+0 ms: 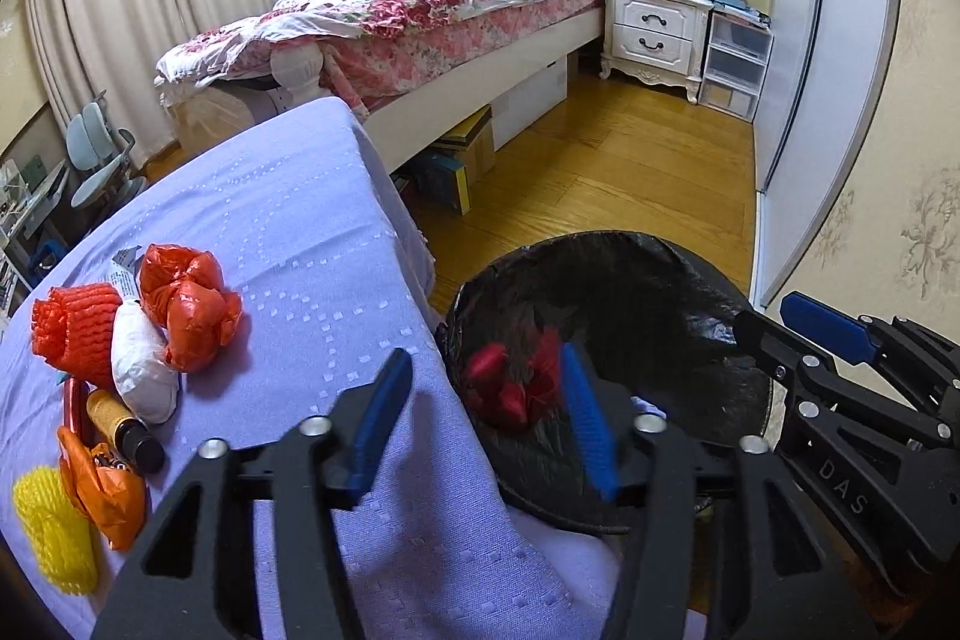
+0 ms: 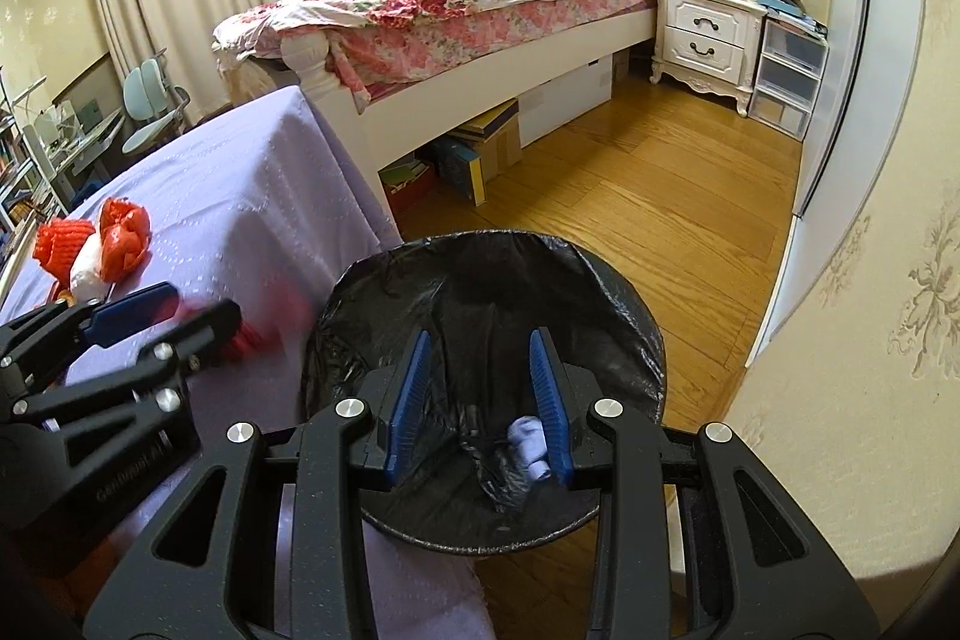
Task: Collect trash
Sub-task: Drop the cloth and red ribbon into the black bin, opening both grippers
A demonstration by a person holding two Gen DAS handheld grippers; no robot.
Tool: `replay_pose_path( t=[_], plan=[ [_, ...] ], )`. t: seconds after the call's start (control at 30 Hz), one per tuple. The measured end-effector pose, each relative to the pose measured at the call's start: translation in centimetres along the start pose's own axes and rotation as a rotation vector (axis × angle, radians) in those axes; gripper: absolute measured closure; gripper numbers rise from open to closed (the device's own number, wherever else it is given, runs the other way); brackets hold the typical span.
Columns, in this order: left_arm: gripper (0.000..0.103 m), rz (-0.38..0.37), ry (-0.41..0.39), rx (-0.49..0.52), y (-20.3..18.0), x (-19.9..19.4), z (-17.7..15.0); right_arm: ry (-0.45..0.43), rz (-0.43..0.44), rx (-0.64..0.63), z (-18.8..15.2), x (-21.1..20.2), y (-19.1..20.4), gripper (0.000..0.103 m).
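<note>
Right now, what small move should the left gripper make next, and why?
Probably swing the left gripper over toward the table and aim at the orange-red bag: its jaws stand open, holding nothing, and several pieces lie there, not yet in the bin.

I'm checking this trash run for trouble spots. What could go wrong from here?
The red scrap looks blurred at the bin's near rim beside the open left gripper; it might land outside. The pile on the table, including the orange bag and small bottle, is tightly packed, so one grab may drag neighbours off.
</note>
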State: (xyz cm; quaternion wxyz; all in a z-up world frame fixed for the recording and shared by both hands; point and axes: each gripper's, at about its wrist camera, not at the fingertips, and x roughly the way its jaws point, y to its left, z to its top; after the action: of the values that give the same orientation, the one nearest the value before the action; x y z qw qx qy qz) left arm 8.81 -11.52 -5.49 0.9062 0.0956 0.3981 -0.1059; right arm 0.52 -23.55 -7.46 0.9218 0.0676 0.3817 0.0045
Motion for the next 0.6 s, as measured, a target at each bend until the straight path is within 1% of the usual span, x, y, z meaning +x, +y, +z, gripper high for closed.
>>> replay_pose_path(
  t=[0.03, 0.1, 0.2, 0.4, 0.6],
  plan=[
    [0.042, 0.002, -0.003, 0.001, 0.0, -0.1, 0.0, -0.002, -0.003, 0.001, 0.0, -0.1, 0.0, 0.068],
    [0.032, 0.005, -0.013, 0.003, -0.1, -0.3, 0.0, -0.005, -0.010, 0.011, -0.2, -0.3, -0.2, 0.067],
    [0.028, 0.004, -0.027, 0.000, 0.0, -0.6, 0.1, -0.007, -0.022, 0.033, -0.3, -0.5, -0.8, 0.056],
    [0.027, -0.001, -0.031, -0.024, 0.5, -1.1, 0.0, -0.008, -0.033, 0.054, -0.4, -0.8, -1.2, 0.048],
    [0.027, 0.022, -0.039, -0.041, 1.5, -2.4, -0.8, -0.010, -0.020, 0.047, -0.6, -1.5, -0.3, 0.046]
  ],
)
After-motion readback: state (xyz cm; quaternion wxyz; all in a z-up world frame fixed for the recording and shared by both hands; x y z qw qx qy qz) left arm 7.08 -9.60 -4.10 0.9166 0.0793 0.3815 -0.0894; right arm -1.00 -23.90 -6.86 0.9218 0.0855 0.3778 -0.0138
